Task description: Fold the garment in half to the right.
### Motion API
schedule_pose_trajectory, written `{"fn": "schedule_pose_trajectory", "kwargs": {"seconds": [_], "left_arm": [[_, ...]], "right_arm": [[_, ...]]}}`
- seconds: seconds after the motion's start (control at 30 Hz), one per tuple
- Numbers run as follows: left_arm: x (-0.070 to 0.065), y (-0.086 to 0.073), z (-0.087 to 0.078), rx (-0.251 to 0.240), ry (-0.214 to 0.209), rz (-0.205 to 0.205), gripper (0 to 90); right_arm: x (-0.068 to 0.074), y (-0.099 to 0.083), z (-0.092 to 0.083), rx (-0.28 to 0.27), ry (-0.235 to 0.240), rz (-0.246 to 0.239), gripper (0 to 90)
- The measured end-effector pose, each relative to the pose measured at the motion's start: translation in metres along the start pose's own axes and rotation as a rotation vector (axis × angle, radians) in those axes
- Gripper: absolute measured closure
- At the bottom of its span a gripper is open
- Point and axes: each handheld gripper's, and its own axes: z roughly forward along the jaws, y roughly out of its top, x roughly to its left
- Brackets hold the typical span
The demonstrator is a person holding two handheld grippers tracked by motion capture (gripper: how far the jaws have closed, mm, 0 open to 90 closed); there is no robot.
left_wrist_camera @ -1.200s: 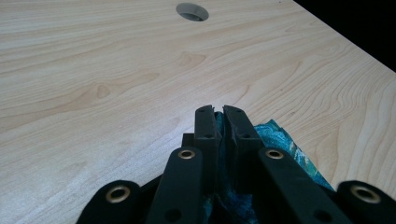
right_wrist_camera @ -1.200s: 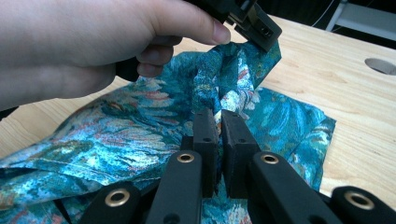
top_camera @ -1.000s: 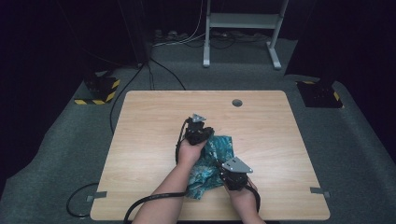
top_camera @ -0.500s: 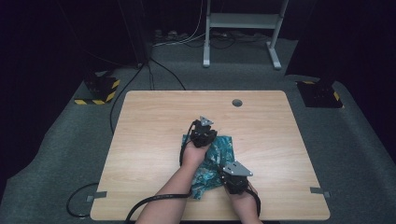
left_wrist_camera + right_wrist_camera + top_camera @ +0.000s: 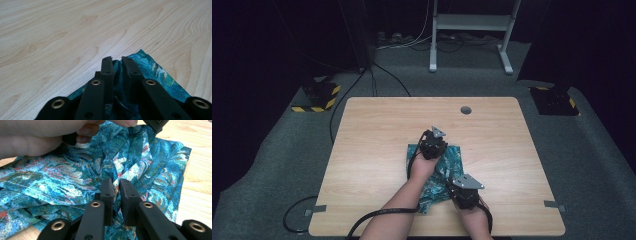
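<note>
While my right tongs [image 5: 460, 186] sit near the front edge of the tabletop [image 5: 377, 135], their jaws have just been easing apart, a fold of the teal patterned cloth [image 5: 75, 177] standing between them in a narrow gap; I judge the pinch is letting go rather than holding. Farther in, my left tongs [image 5: 117, 60] have been opening the same way over the cloth's far corner, fabric bunched between the jaws.

A fold could snag on a pad as I pull away and drag the cloth out of shape. The cloth lies in the front middle of the tabletop, short of the edge. Bare wood stretches left, right and back to the grommet hole [image 5: 466, 110].
</note>
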Motion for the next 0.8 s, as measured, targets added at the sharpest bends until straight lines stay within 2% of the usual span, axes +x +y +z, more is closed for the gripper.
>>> {"fn": "schedule_pose_trajectory", "kwargs": {"seconds": [0.23,0.8], "left_arm": [[-0.003,0.005,-0.004,-0.006,-0.016,0.017,69.5],[-0.009,0.009,-0.012,-0.011,-0.039,0.006,40.8]], "right_arm": [[-0.004,0.002,-0.003,-0.01,0.002,0.015,74.6],[-0.015,0.004,-0.009,-0.015,0.004,0.066,59.3]]}}
